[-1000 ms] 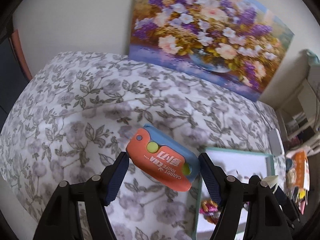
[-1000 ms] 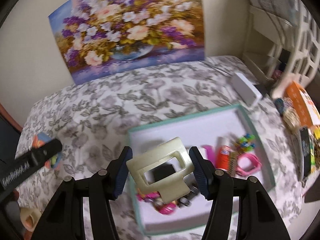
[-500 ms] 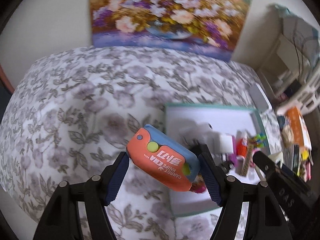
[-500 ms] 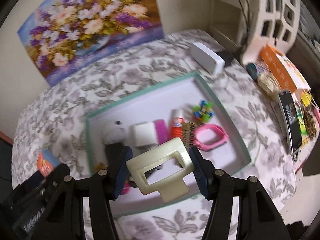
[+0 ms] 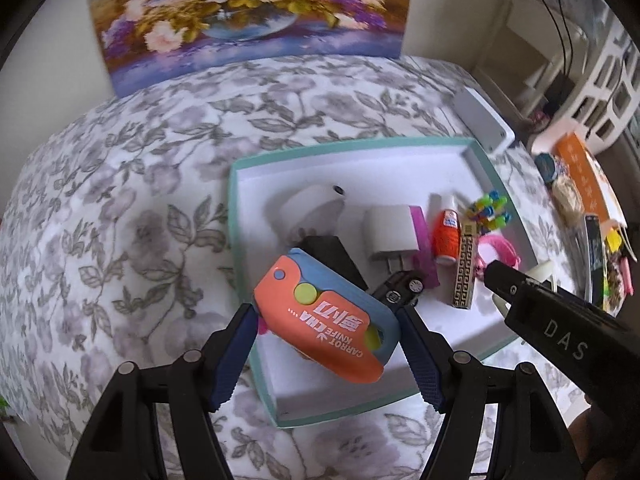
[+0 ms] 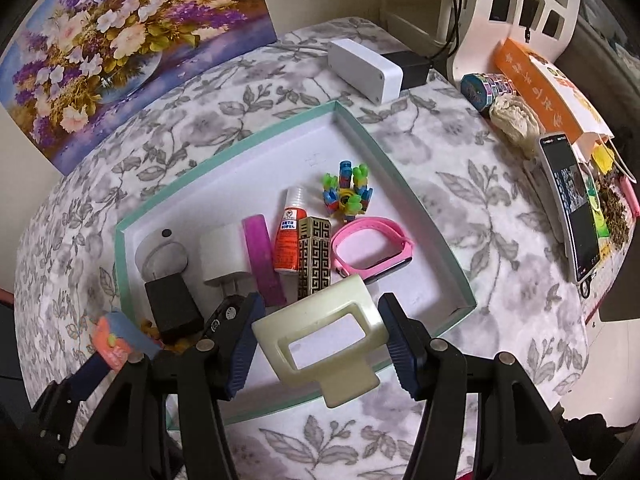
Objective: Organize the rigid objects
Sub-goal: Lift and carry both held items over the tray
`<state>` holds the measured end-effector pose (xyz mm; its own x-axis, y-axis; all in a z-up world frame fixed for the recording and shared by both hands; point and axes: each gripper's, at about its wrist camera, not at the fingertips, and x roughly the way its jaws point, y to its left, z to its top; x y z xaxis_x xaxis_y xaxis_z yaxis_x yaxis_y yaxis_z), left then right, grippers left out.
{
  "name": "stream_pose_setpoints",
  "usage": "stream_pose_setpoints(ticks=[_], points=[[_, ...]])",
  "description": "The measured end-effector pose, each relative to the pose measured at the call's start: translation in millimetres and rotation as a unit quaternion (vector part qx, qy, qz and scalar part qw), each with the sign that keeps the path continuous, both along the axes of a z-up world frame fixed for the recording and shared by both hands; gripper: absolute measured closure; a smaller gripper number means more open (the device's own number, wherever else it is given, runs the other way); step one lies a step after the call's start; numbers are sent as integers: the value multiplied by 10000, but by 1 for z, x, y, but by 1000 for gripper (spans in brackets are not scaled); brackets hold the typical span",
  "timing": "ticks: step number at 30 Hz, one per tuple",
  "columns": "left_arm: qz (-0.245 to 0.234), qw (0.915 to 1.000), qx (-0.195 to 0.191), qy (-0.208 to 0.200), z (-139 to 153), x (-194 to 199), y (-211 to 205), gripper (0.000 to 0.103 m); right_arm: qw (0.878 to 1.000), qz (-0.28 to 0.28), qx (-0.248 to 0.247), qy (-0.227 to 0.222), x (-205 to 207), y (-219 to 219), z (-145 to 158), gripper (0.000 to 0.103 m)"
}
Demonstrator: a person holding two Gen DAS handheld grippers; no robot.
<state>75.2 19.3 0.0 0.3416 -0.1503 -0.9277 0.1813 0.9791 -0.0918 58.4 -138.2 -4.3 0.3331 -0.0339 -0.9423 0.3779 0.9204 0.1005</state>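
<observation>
Grippers both loaded, hanging over near edge of tray.

Left gripper (image 5: 326, 336) clenched on carrot knife toy (image 5: 324, 316), orange and blue, held slantwise between the pads, over the tray's near left corner. Grip looks to bear on the toy's rounded ends only. Risk: the toy pivots or squirts out on release and lands on the tablecloth (image 5: 120, 208) instead of inside.

Right gripper (image 6: 322, 332) clamped on cream hair clip (image 6: 324, 332), a hollow rectangular frame, over the near rim of the teal tray (image 6: 404, 184). Its lower tab overhangs the rim. Risk: let go here, it may catch the rim and tip outward.

Close together: right gripper's finger shows at the right side of the left wrist view, near the left gripper. Risk: the two tools knock if both descend at once. Judgement: place one, then the other.

Directly below and beyond: black block (image 6: 170, 304), small black toy car (image 5: 400, 290), white charger plug (image 6: 222, 256), purple bar (image 6: 262, 256). Crowded. A drop from height could scatter these or bounce off them.

Further in: orange glue bottle (image 6: 288, 240), gold patterned box (image 6: 314, 256), pink wristband (image 6: 372, 248), bright bead cluster (image 6: 348, 190). The bottle could roll if struck.

Far half of the tray floor is bare; safer landing there, in my judgement.
</observation>
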Motion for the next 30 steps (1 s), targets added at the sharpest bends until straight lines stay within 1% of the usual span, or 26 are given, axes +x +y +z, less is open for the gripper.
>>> stream_pose_setpoints(ticks=[3, 14, 25, 30], points=[[-54, 9999, 13, 91, -6, 1, -5, 29, 10000, 27, -11, 30, 1, 1, -1, 42], [-112, 9998, 90, 148, -15, 1, -9, 28, 9996, 165, 97, 212, 4, 9, -14, 42], [-213, 9994, 252, 124, -23, 2, -16, 28, 9993, 200, 191, 240, 6, 9, -17, 42], [-213, 9994, 265, 117, -24, 2, -16, 28, 9991, 198, 229, 283, 6, 9, -19, 42]])
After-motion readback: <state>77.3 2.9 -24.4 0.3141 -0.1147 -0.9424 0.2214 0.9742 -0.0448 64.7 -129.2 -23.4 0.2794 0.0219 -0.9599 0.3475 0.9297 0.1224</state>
